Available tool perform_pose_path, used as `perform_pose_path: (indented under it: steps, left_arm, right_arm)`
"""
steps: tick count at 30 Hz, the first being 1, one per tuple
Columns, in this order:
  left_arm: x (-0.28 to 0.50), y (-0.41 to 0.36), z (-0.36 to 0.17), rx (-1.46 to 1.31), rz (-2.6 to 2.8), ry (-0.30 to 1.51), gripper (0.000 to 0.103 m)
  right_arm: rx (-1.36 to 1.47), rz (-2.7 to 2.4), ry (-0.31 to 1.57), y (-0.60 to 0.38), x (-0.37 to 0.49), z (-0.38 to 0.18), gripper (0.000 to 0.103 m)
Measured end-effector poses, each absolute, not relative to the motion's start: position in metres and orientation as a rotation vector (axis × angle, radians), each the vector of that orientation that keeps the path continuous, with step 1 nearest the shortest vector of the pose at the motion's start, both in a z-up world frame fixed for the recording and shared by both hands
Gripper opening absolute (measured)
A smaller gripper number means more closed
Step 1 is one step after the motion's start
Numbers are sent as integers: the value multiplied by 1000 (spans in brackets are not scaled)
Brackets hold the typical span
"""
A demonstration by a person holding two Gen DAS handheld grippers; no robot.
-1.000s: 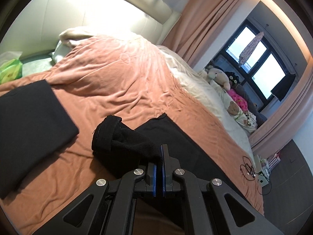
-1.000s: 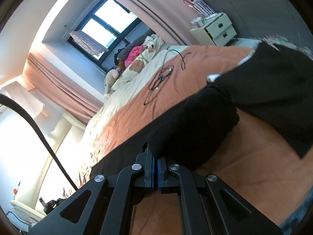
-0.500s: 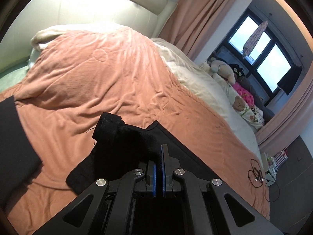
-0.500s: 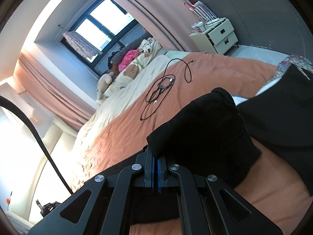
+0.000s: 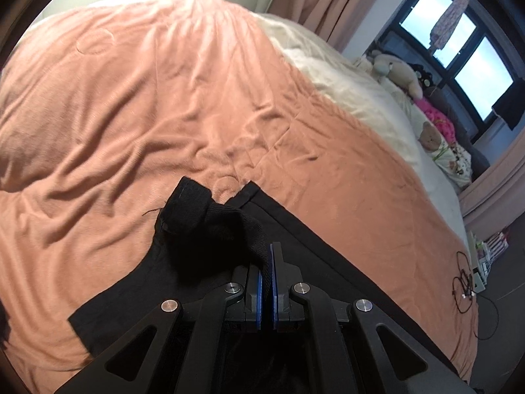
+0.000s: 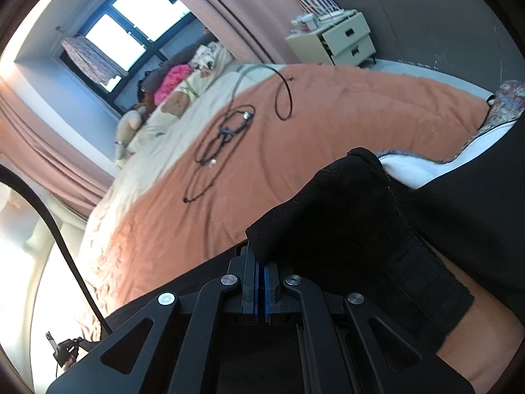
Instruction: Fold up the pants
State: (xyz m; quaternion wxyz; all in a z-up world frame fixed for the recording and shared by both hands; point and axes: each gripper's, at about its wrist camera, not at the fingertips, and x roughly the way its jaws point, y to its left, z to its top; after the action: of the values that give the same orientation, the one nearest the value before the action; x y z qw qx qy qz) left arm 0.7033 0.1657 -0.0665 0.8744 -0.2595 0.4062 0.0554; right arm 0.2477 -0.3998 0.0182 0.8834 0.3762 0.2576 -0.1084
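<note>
Black pants (image 5: 311, 243) lie on the salmon bed cover (image 5: 137, 121), with one hem corner near the middle of the left wrist view. My left gripper (image 5: 266, 262) is shut on a bunched fold of the pants' black cloth that curls up and to the left of the pads. In the right wrist view my right gripper (image 6: 261, 262) is shut on another raised fold of the pants (image 6: 354, 216), which drapes to the right over the cover (image 6: 328, 111). More black cloth spreads beneath both grippers.
A tangle of black cables (image 6: 226, 131) lies on the cover beyond the right gripper. Soft toys (image 5: 400, 72) sit along the far side by the window. A cream nightstand (image 6: 341, 39) stands past the bed. More dark cloth (image 6: 475, 203) lies at the right edge.
Both grippers have travelled across the bed with the pants' cloth still pinched. The folded black garment at the left of the left wrist view has slid out of frame. The cables have drawn nearer.
</note>
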Motion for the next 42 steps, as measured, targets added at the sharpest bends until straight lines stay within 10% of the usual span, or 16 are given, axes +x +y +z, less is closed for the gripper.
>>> perform_pose_path:
  steps: [21, 25, 27, 29, 32, 42]
  left_arm:
    - [803, 124, -134, -423, 194, 997, 6]
    - [808, 126, -134, -428, 171, 1008, 19]
    - [806, 129, -125, -465, 122, 980, 55]
    - [801, 130, -115, -462, 110, 944, 77]
    - [790, 129, -104, -467, 60, 919, 82]
    - [742, 129, -83, -392, 32, 952, 82]
  right_arm:
    - [816, -431, 703, -402, 339, 8, 0]
    - [854, -403, 694, -412, 351, -3, 0]
    - [868, -373, 693, -415, 349, -6, 2]
    - [880, -336, 679, -421, 343, -8, 27]
    - [885, -239, 638, -417, 330, -1, 63]
    - [663, -23, 736, -351, 325, 16, 64]
